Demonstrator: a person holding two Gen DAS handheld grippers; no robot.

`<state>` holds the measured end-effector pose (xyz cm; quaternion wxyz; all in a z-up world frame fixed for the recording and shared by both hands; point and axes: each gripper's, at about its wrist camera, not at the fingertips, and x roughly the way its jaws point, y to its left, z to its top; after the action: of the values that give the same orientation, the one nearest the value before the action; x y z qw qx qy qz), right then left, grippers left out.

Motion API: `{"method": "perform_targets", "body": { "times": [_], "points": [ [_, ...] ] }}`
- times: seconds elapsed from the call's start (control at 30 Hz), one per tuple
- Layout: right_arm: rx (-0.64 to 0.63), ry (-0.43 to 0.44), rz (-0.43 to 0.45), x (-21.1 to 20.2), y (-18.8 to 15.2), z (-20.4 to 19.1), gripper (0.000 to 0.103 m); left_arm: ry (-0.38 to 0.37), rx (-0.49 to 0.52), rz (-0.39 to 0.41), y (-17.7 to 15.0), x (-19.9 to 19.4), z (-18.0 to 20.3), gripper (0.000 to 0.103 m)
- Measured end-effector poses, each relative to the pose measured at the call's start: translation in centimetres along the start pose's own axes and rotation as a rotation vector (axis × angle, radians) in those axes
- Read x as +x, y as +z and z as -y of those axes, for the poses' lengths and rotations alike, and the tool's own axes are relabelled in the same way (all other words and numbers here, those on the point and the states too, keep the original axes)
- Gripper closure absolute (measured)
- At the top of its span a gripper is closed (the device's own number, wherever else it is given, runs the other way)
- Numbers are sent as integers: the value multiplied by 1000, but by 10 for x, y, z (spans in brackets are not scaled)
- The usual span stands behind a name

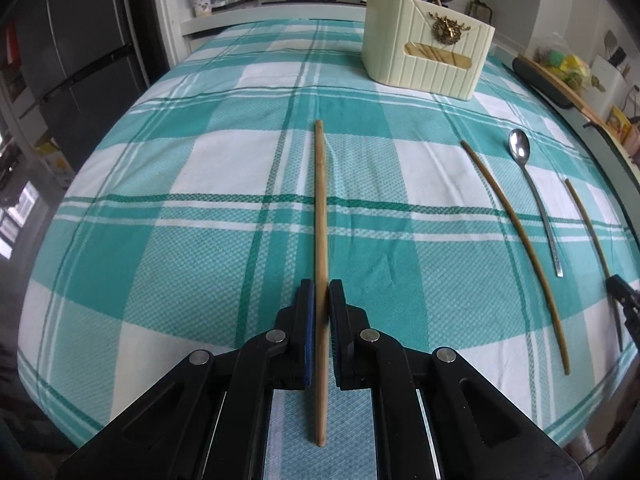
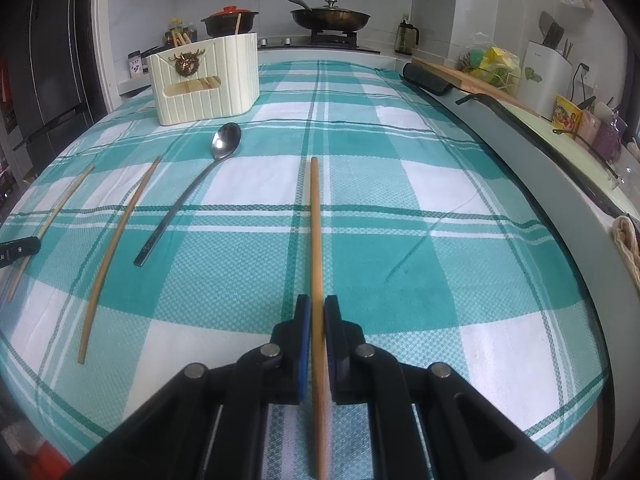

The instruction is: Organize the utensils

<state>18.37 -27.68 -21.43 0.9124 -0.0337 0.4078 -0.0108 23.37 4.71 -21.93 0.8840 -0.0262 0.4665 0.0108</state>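
My left gripper (image 1: 322, 286) is shut on a wooden chopstick (image 1: 320, 200) that lies along the teal plaid tablecloth (image 1: 200, 160). My right gripper (image 2: 317, 304) is shut on another wooden chopstick (image 2: 315, 220), also lying on the cloth. Between them lie a loose chopstick (image 1: 516, 248), also in the right wrist view (image 2: 116, 248), and a metal spoon (image 1: 532, 184), also in the right wrist view (image 2: 192, 188). A cream utensil holder (image 1: 428, 52) stands at the far side with chopsticks in it; it also shows in the right wrist view (image 2: 204, 80).
A stove with a pan (image 2: 330, 18) and a pot (image 2: 230, 20) is behind the table. A cutting board (image 2: 472, 80) and a grey counter edge (image 2: 560, 184) run along the right. A refrigerator (image 1: 72, 60) stands to the left.
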Motion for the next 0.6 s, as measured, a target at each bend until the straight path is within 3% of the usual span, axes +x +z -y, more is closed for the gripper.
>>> {"method": "perform_targets", "body": {
  "times": [0.07,0.13,0.17,0.27,0.37,0.6],
  "points": [
    [-5,9,-14,1,3,0,95,-30,11,-11,1,-2,-3,83],
    [-8,39,-38,2,9,3,91,-70,11,-12,5,-6,-7,55],
    [-4,66,-50,2,14,6,86,-95,5,-8,9,-8,-11,52],
    [12,131,-74,-5,33,18,76,-179,-19,-13,28,-12,-24,50],
    [3,176,-101,-11,53,27,74,-226,-7,-43,51,-6,-30,40],
    [21,266,-243,18,92,35,74,-164,75,-144,92,36,-24,40]
  ]
}}
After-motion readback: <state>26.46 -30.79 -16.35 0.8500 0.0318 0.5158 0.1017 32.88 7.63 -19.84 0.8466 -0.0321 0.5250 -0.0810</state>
